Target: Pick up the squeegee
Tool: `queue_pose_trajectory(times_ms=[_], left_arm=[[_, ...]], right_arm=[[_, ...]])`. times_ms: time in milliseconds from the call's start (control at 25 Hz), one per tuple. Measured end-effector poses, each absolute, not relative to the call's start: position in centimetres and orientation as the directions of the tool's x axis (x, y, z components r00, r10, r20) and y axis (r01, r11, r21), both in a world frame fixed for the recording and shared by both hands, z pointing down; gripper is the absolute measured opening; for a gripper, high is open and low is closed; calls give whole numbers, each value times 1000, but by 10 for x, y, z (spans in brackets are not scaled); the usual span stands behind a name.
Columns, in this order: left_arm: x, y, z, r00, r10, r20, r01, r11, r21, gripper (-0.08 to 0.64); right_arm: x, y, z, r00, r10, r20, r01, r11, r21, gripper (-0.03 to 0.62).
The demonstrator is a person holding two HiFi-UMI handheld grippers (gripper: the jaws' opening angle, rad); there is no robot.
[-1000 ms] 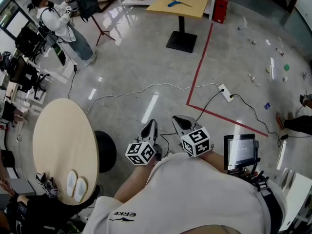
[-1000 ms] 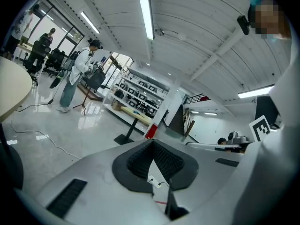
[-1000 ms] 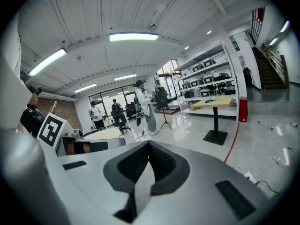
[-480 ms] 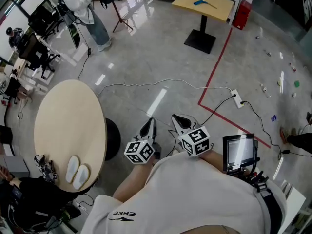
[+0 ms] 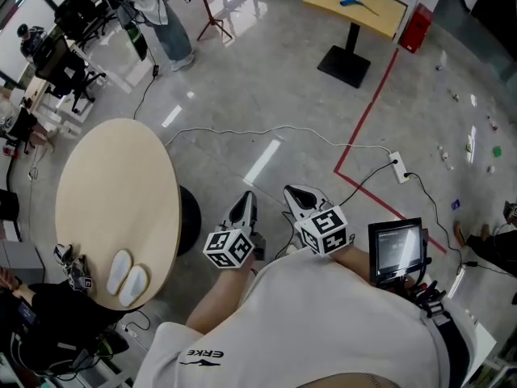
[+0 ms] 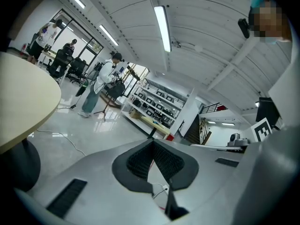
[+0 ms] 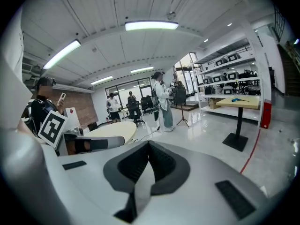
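Observation:
The squeegee [image 5: 355, 1] is a small blue tool lying on a yellow square table [image 5: 380, 6] far across the floor, at the top of the head view. The right gripper view shows the squeegee [image 7: 240, 99] on that table too, well away from the jaws. My left gripper [image 5: 246, 201] and right gripper [image 5: 292, 192] are held side by side close in front of my body, pointing forward over bare floor. Both are shut with nothing between the fingers, as the left gripper [image 6: 153, 142] and right gripper [image 7: 149, 143] views show.
A round beige table [image 5: 113, 192] stands at my left with two white oval things [image 5: 127, 280] near its edge. A white cable and power strip [image 5: 397, 168] lie on the floor ahead, beside a red tape line [image 5: 367, 120]. A person [image 5: 153, 6] stands far left. A screen [image 5: 396, 249] sits at my right.
In the head view the square table with the squeegee has slid to the right and the round table has shifted upward. Both grippers keep their place before my body and stay shut.

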State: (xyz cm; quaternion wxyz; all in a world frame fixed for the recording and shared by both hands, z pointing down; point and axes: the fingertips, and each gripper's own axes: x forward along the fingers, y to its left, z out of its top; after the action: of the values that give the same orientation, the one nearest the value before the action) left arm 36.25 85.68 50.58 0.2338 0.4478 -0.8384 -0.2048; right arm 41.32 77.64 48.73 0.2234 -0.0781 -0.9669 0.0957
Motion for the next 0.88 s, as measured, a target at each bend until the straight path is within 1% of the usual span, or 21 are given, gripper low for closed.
queue_pose_trajectory(times_ms=[440,880], left_arm=[[294,811,512,-557,-802,217,-618,574,536,5],[225,732,495,-612,-766,197,-597,611,520,5]], right_arm=[[336,728,495,-878,267,396,185,954,-234,2],[262,651,486,-872,313,375,237,942,-236,2]])
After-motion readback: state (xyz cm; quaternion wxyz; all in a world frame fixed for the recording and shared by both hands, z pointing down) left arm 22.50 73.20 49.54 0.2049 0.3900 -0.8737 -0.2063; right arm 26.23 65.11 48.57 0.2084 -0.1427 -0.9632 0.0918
